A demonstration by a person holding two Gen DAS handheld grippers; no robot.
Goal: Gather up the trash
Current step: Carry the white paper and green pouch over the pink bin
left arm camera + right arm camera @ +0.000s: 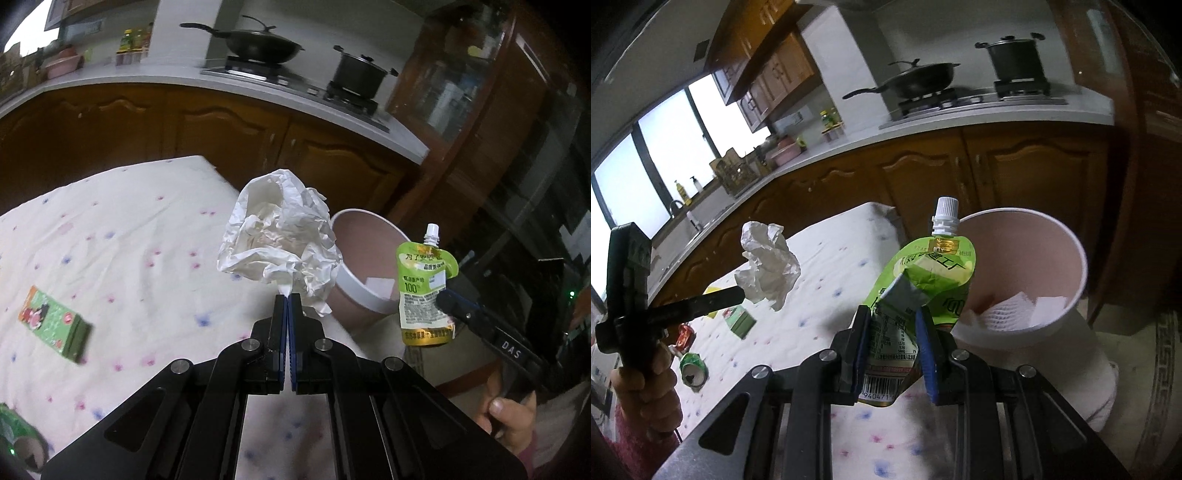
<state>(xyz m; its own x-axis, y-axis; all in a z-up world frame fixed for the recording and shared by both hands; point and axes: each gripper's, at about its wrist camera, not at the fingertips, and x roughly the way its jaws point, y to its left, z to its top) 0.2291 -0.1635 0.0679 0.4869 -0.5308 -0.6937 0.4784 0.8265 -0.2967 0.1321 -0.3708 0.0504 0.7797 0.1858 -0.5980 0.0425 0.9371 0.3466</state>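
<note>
A: What do the things lie on?

B: A bench [122,236] under a white quilted cloth dotted pink and blue. Behind it runs a kitchen counter [960,114] with brown wooden cabinet doors, a black wok [264,46] and a dark lidded pot [360,75] on a gas hob, and windows over a sink in the right wrist view.

A: And the trash?

B: A green carton [55,326] lies flat on the cloth, and a crushed green can [693,369] lies near the bench's edge. A pinkish waste bin [1034,280] with a white rim stands just beside the bench, white paper and foam net inside it.

A: Anything hard to read?

B: A red wrapper [685,336] beside the can is half hidden behind the left tool. In the left wrist view the can is cut off at the corner. A yellow scrap behind the left claw's finger I cannot identify.

A: The claws?

B: The left claw [287,297] is pressed together, pinching a tail of a crumpled white paper ball [280,236], held off the cloth. The right claw [894,325] stands partly spread, its blue pads clamped on a green spouted drink pouch [923,280], upright with its white cap up, in front of the bin's mouth. A hand [646,376] in a pink sleeve grips the left tool.
</note>
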